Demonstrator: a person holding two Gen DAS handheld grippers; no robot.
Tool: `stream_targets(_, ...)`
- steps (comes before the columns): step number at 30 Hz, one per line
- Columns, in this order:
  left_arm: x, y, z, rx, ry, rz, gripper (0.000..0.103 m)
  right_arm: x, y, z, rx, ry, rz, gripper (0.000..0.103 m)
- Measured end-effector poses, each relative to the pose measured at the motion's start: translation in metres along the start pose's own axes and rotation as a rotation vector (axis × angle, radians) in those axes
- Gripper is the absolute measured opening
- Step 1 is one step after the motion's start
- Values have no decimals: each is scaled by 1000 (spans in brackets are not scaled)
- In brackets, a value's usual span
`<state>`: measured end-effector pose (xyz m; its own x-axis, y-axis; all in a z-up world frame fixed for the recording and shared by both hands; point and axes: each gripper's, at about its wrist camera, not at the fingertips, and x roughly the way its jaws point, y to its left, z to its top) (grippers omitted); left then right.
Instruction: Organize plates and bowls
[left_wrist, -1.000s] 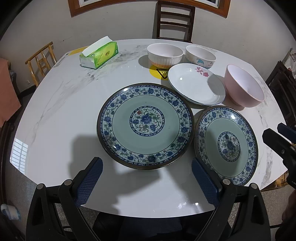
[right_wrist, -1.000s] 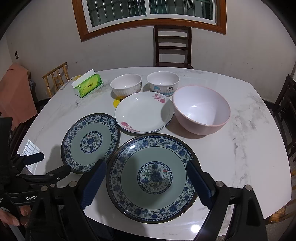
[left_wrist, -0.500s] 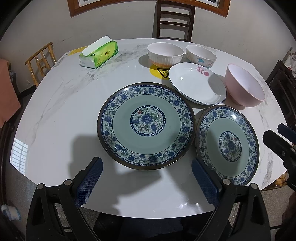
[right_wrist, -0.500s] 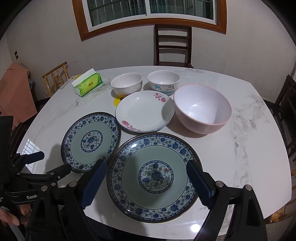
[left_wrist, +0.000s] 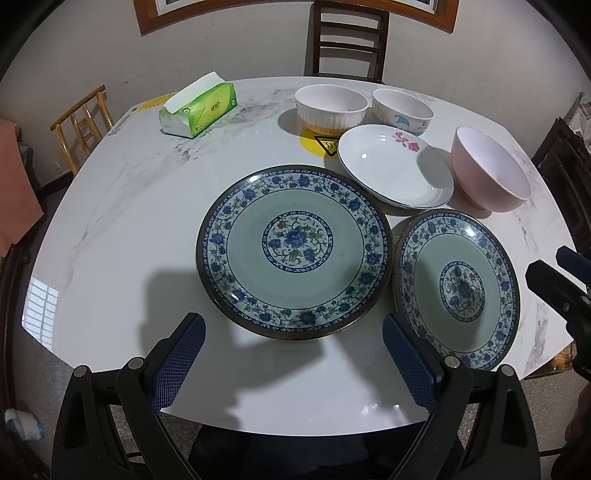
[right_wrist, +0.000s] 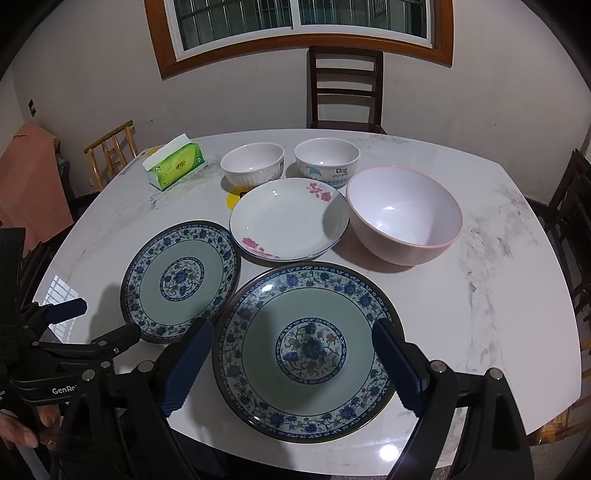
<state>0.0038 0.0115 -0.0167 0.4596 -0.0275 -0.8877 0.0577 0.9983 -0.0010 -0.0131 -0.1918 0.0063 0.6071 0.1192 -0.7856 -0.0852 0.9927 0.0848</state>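
Both claws hang spread and empty over the near edge of the marble table (left_wrist: 110, 206). The left claw (left_wrist: 293, 354) faces one blue-patterned plate (left_wrist: 293, 251); the right claw (right_wrist: 291, 365) straddles the other (right_wrist: 306, 349), perhaps without touching. Behind them sit a white floral dish (right_wrist: 288, 219), a pink bowl (right_wrist: 404, 214) and two small bowls (right_wrist: 253, 162).
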Motion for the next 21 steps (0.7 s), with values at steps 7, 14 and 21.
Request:
stream_targets(7, 0, 0, 0, 0, 1, 1, 95, 1, -3, 0, 6, 3, -7, 90)
stream_targets(14, 0, -1, 1, 6, 4, 5, 95, -2, -7, 1, 23, 0, -7, 90)
stream_targets(21, 0, -1, 2, 8, 5, 4, 95, -3, -7, 0, 19, -2, -12, 90)
